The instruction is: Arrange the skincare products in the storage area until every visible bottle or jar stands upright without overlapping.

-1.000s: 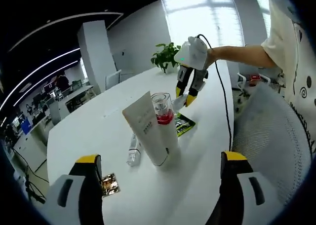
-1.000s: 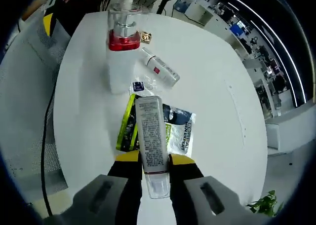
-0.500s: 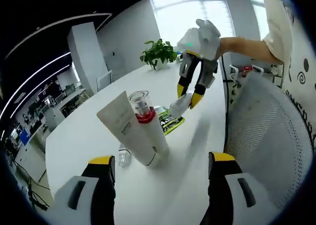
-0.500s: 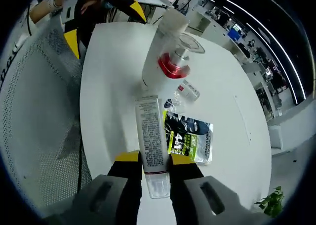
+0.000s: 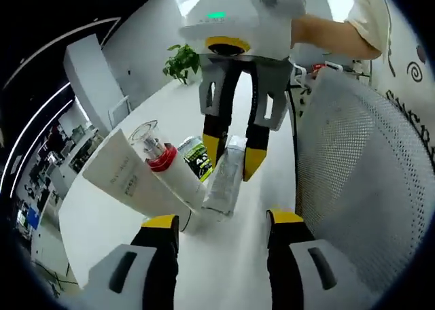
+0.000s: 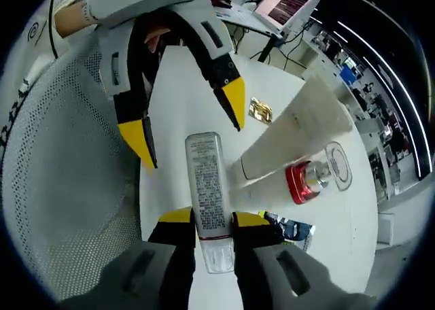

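My right gripper [image 6: 213, 219] is shut on a slim translucent tube [image 6: 207, 187] with a printed label. In the left gripper view this right gripper [image 5: 232, 155] reaches in from above, with the tube [image 5: 224, 182] pointing down toward the white table [image 5: 224, 269]. My left gripper [image 5: 223, 221] is open, and the tube hangs just beyond its jaws. From the right gripper view, the left gripper [image 6: 187, 119] spreads its yellow tips around the tube's far end. A big white tube [image 5: 129, 181] and a clear bottle with a red collar [image 5: 155, 153] stand together to the left.
A green sachet [image 5: 197, 157] lies flat behind the held tube, and a small gold sachet [image 6: 259, 110] lies farther along the table. A grey mesh chair [image 5: 360, 187] stands close at the table's edge. A potted plant [image 5: 180, 62] is at the far end, a laptop [image 6: 289, 4] beyond.
The right gripper has carried the tube away from the green sachet toward the left gripper. The two grippers are now close, with the tube's far end between the left gripper's open jaws.
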`<state>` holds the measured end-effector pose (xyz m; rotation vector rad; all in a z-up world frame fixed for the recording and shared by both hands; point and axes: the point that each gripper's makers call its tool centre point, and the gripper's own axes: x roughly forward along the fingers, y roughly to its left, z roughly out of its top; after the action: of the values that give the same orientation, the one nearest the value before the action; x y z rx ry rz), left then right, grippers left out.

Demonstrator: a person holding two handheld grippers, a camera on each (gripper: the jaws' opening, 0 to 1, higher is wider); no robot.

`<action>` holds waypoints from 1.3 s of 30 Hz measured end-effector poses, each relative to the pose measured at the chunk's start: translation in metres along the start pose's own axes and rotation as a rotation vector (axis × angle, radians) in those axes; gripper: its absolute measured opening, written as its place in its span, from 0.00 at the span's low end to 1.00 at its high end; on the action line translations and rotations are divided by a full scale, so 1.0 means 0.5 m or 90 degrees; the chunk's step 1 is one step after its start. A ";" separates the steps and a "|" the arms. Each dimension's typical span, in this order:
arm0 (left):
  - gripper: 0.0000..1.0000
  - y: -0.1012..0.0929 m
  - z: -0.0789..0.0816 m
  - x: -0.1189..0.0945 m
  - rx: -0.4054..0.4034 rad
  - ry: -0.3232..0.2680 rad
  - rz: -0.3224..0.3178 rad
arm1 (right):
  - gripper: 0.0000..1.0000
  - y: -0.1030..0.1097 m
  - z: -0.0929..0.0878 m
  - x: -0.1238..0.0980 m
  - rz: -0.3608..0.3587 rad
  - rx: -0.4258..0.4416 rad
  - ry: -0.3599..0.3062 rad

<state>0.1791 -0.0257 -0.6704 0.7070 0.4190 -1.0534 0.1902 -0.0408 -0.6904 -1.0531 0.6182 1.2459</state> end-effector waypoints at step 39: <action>0.23 -0.019 -0.034 0.015 0.179 0.079 -0.012 | 0.22 0.022 0.054 0.032 0.009 -0.055 -0.096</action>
<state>0.1741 -0.0213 -0.6904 1.0252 0.3884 -1.1010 0.1796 -0.0097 -0.6961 -1.0167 0.4605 1.3600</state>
